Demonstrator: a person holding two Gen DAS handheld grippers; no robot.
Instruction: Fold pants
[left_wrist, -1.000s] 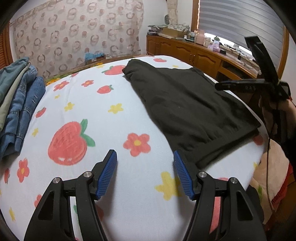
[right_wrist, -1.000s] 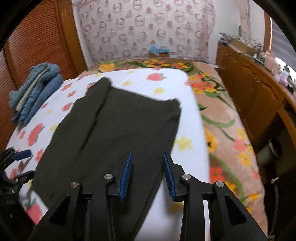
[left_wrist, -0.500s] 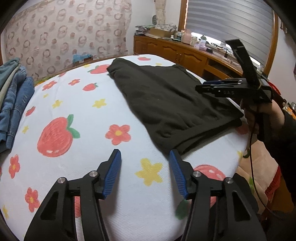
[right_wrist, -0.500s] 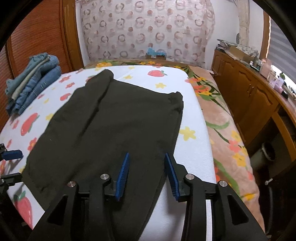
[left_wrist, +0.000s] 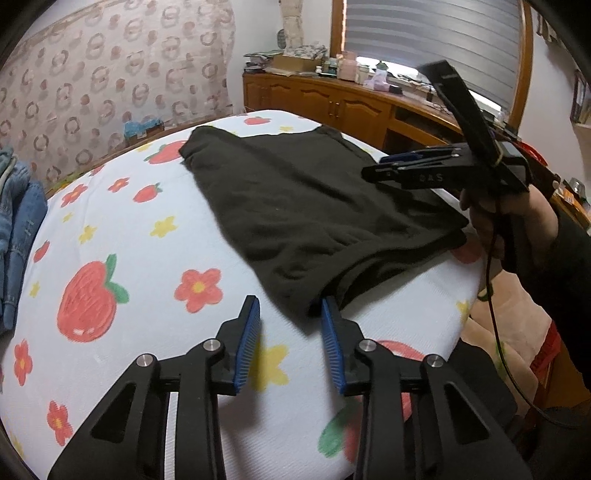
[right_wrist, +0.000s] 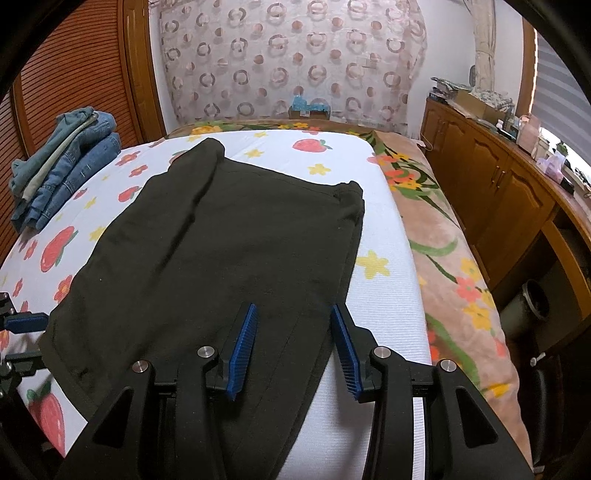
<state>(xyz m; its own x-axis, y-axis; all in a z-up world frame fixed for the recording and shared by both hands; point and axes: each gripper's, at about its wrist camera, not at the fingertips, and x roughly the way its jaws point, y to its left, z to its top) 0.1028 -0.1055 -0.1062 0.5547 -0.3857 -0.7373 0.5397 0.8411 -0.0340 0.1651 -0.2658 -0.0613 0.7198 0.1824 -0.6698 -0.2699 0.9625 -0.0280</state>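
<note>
Pants (right_wrist: 229, 236) lie on the bed (right_wrist: 384, 295); stacked jeans (right_wrist: 62, 162) sit at its far left.

The black pants (right_wrist: 229, 251) lie flat on the bed's strawberry-and-flower sheet (right_wrist: 384, 295), already folded to a broad dark slab; the near edge reaches the sheet's front edge; one far corner runs out narrow and rumpled toward the left; the other far corner is bunched; shallow creases cross the cloth.
</note>
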